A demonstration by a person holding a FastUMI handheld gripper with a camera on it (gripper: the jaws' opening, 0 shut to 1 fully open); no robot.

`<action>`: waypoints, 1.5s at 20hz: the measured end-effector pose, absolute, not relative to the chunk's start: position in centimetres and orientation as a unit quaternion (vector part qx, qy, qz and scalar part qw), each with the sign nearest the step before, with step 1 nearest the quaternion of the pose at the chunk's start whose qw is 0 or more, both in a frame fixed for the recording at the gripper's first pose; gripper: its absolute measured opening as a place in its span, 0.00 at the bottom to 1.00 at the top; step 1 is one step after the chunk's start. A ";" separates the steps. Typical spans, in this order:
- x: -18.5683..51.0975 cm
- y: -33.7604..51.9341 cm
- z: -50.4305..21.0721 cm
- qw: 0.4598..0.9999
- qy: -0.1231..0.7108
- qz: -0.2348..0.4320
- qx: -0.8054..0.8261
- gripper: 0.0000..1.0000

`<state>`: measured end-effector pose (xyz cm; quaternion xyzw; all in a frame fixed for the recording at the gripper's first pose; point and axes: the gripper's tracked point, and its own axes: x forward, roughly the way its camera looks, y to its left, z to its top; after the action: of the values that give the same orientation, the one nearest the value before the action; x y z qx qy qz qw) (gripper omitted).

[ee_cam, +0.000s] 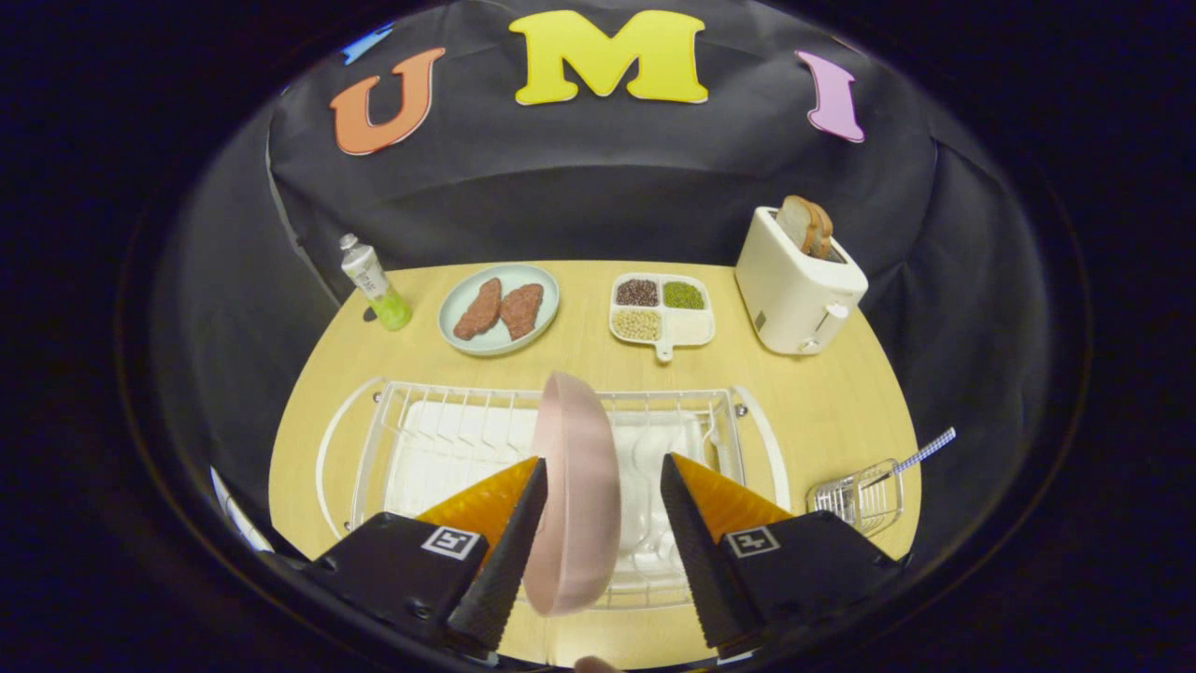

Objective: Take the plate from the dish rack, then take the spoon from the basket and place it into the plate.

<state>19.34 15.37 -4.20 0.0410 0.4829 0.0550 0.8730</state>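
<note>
A pink plate (575, 495) stands on edge in the white wire dish rack (411, 411) on the wooden table. My gripper (603, 460) is open and straddles the plate, one finger on each side. The left finger (509, 542) lies close against the plate's face, while the right finger (696, 533) stands apart from it with a gap. To the right of the rack sits a small wire basket (855, 495). In it is the spoon (920, 456), its checked handle sticking up and out to the right.
Beyond the rack are a pale green plate with two meat pieces (498, 309), a divided dish of beans (662, 310), a white toaster with bread (797, 280) at the back right and a small bottle (374, 282) at the back left.
</note>
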 end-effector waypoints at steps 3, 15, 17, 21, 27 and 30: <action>19.3 15.6 -4.9 0.869 0.491 0.032 0.046 0.54; 18.4 15.2 -1.8 0.879 0.474 -0.051 -0.020 0.31; 18.4 14.6 -0.6 0.886 0.457 -0.062 -0.034 0.30; 17.4 14.5 1.9 0.902 0.430 -0.044 -0.020 0.27; 12.5 13.6 1.6 0.899 0.431 0.034 0.072 0.27; 8.7 12.7 0.3 0.888 0.437 0.072 0.125 0.27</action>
<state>8.71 12.73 0.33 0.1251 0.4366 0.0724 0.8880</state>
